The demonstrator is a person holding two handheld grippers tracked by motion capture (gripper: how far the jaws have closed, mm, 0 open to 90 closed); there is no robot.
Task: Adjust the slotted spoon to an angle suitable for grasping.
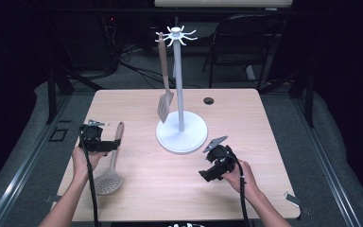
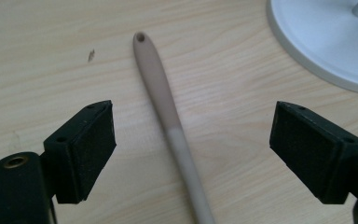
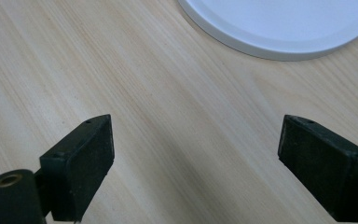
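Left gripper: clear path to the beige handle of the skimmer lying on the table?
Probably yes. The left gripper has its jaws wide open on either side of the beige skimmer handle, with nothing between them on the wooden table.

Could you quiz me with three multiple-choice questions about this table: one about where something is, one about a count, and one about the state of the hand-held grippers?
1. Where does the slotted spoon lie?
A. flat on the table, by the left hand-held gripper
B. hanging on the rack
C. on the rack's base

2. How many utensils hang from the white rack?
A. none
B. one
C. three

3. How are the left hand-held gripper's jaws?
A. shut on the spoon handle
B. open, with the handle between them
C. shut on nothing

Answers:
1 A, the high view shows it lying there.
2 B, one spatula hangs.
3 B, the left gripper view shows both jaws clear of the handle.
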